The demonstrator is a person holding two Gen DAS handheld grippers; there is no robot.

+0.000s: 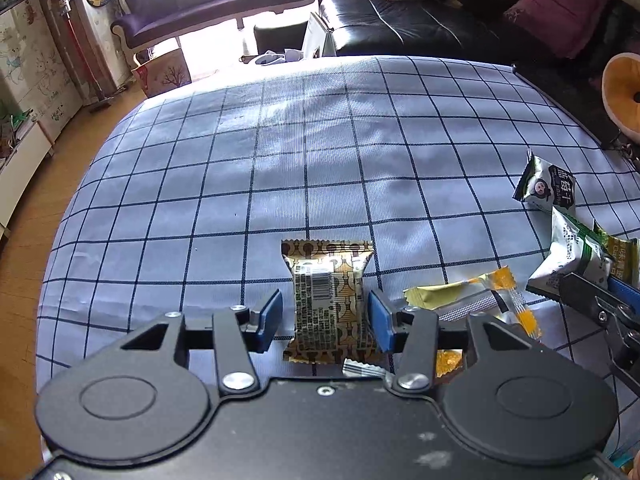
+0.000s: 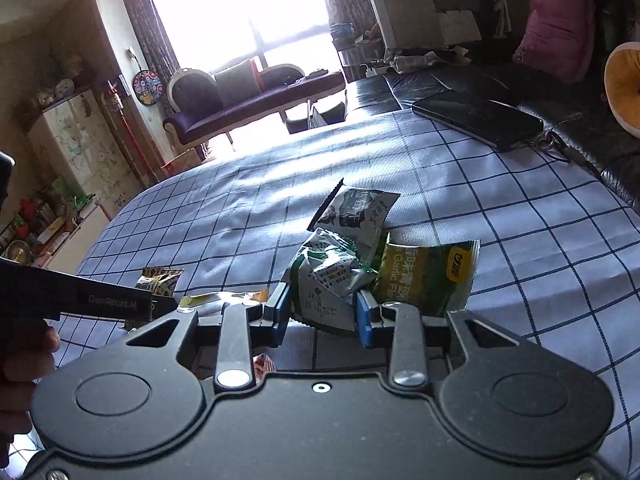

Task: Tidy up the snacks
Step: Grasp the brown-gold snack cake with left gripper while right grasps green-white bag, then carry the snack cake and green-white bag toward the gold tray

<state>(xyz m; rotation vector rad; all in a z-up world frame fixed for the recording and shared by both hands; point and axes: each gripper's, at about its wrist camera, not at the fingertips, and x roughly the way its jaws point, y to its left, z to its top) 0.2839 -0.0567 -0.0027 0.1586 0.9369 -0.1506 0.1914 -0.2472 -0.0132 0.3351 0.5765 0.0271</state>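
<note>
A gold-and-brown snack packet [image 1: 328,292] lies flat on the checked tablecloth [image 1: 280,160]. My left gripper [image 1: 325,320] straddles its waist, open: the right pad touches it and a gap shows at the left pad. In the right wrist view my right gripper [image 2: 322,316] is shut on a crumpled white-and-green snack packet [image 2: 328,280], which the left wrist view also shows [image 1: 572,256]. Against that packet leans a green garlic-flavour packet [image 2: 428,280]. Behind them stands a white packet with a cartoon face [image 2: 354,210].
A long yellow-green packet [image 1: 460,296] and a small silver wrapper [image 1: 360,368] lie between the two grippers. A flat black device [image 2: 476,118] and keys [image 2: 556,144] sit at the table's far right corner. A black sofa [image 1: 400,28] stands behind. A hand [image 2: 24,360] shows at left.
</note>
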